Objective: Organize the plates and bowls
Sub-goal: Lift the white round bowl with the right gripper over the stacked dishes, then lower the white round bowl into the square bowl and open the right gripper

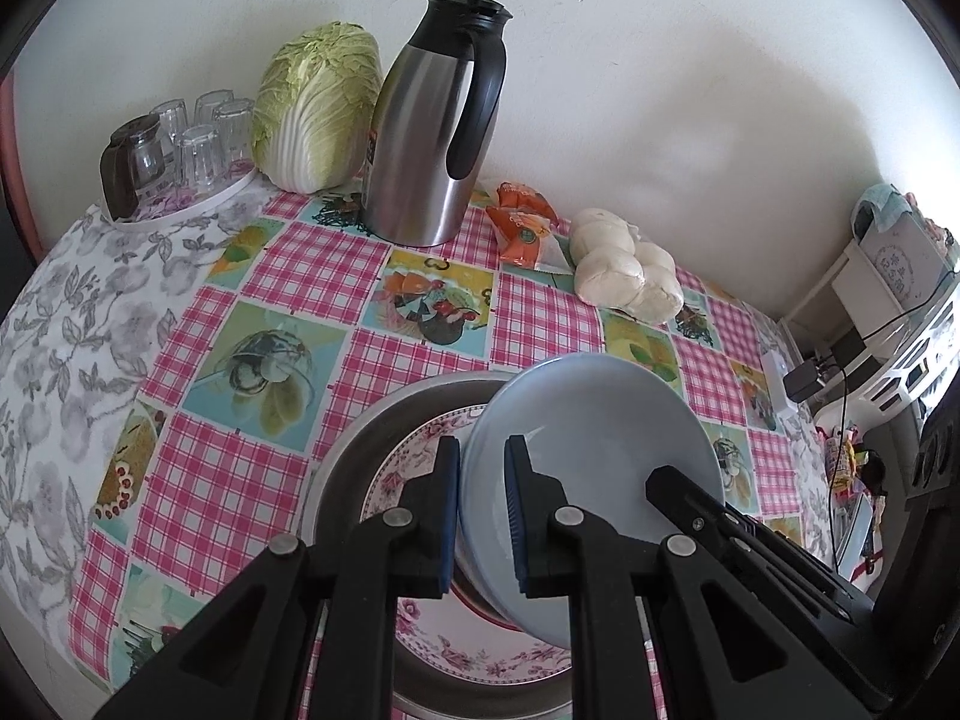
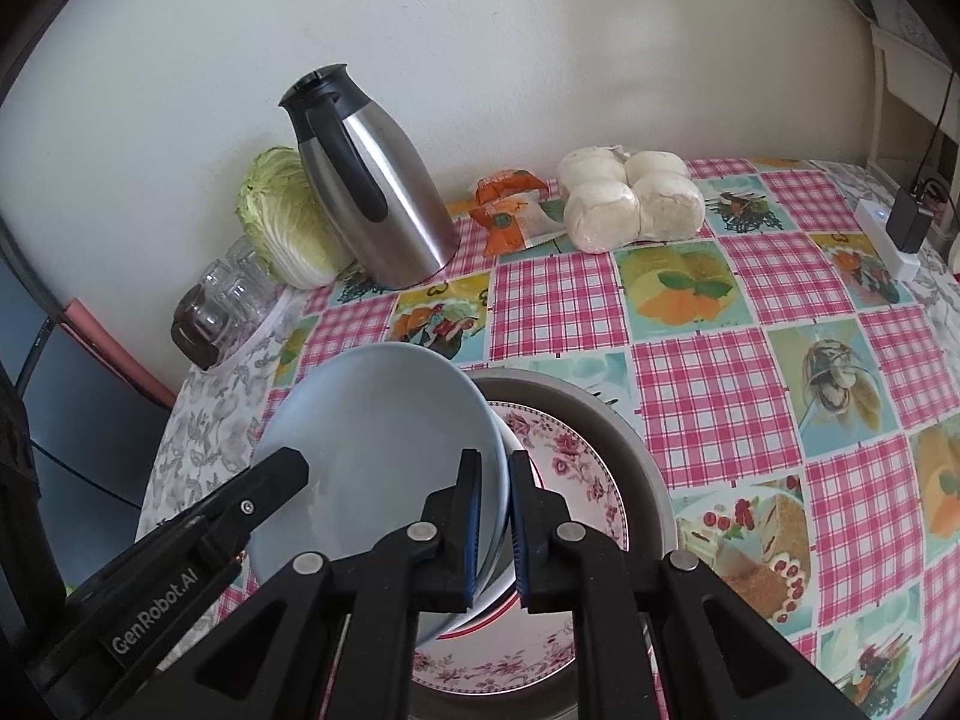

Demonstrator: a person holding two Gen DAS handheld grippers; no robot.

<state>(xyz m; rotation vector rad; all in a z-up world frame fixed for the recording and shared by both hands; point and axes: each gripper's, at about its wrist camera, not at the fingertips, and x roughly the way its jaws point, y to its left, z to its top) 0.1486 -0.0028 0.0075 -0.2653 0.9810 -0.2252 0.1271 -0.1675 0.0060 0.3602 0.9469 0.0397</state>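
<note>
On the table (image 1: 288, 276), the metal basin (image 1: 360, 438) sits at six o'clock, holding the floral plate (image 1: 414, 450). The jug (image 1: 420, 138) stands at twelve, cabbage (image 1: 318, 108) at eleven, buns (image 1: 624, 270) at two.

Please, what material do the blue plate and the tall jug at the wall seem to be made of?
Blue plate: probably glazed ceramic, judging by its smooth, even, softly glossy surface; melamine is possible. Jug: brushed stainless steel body with streaky reflections; its black handle and lid look like plastic.
</note>
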